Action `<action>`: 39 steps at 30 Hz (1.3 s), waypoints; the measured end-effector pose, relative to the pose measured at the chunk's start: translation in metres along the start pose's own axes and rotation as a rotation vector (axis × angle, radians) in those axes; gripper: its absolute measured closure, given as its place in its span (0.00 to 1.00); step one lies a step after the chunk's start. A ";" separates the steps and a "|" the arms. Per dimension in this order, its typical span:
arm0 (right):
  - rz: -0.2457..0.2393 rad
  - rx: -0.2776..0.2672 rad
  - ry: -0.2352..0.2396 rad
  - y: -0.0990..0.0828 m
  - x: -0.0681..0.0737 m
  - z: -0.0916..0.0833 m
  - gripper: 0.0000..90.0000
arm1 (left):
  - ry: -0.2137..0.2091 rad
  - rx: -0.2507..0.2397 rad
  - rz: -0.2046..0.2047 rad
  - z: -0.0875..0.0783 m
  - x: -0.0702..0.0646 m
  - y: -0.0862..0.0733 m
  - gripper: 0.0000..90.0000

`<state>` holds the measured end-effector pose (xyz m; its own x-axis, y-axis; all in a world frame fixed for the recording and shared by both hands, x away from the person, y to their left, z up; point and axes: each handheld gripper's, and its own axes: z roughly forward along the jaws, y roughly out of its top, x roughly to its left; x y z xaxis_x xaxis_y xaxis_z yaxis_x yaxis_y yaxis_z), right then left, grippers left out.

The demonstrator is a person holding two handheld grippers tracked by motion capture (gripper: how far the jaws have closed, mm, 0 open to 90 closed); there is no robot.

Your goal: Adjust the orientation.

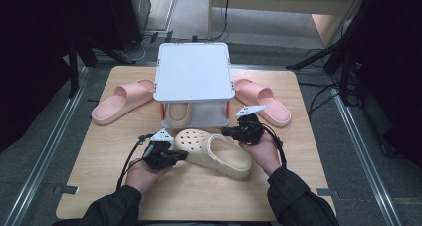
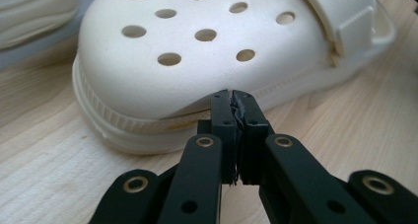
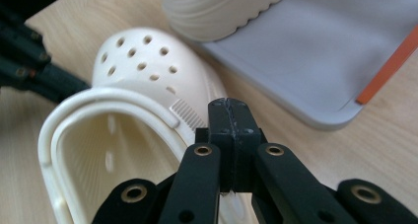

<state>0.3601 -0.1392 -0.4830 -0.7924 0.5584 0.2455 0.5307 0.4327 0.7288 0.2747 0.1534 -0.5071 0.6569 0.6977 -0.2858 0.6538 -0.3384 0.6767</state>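
Observation:
A cream clog [image 1: 219, 154] with holes in its toe lies on the wooden table [image 1: 199, 201], toe to the left. My left gripper [image 1: 185, 155] is shut, and in the left gripper view its tips [image 2: 230, 94] touch the clog [image 2: 172, 61] where the upper meets the sole. Nothing sits between the jaws. My right gripper [image 1: 223, 132] is shut too; in the right gripper view its tips [image 3: 229, 104] rest against the far side of the clog [image 3: 138, 61] by the heel strap hinge. The left gripper [image 3: 29, 61] shows there at the far left.
A white two-level shoe rack [image 1: 194, 71] stands behind the clog, with a second cream shoe [image 1: 177, 114] on its lower shelf [image 3: 315, 61]. Pink slippers lie to the rack's left [image 1: 122, 102] and right [image 1: 263, 101]. Bare table stretches toward the front edge.

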 end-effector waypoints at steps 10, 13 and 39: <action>-0.036 0.028 -0.040 -0.013 0.019 -0.007 1.00 | -0.008 0.002 -0.043 0.003 0.009 0.008 0.95; -0.009 0.022 -0.041 -0.016 0.018 -0.010 1.00 | -0.004 0.005 -0.031 0.005 0.009 0.010 0.95; 0.099 -0.033 -0.125 -0.052 0.055 -0.031 1.00 | -0.021 0.033 -0.012 0.030 0.011 0.038 0.96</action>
<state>0.2801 -0.1530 -0.4875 -0.6922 0.6818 0.2366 0.5923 0.3492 0.7261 0.3179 0.1291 -0.5050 0.6567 0.6884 -0.3079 0.6734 -0.3514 0.6505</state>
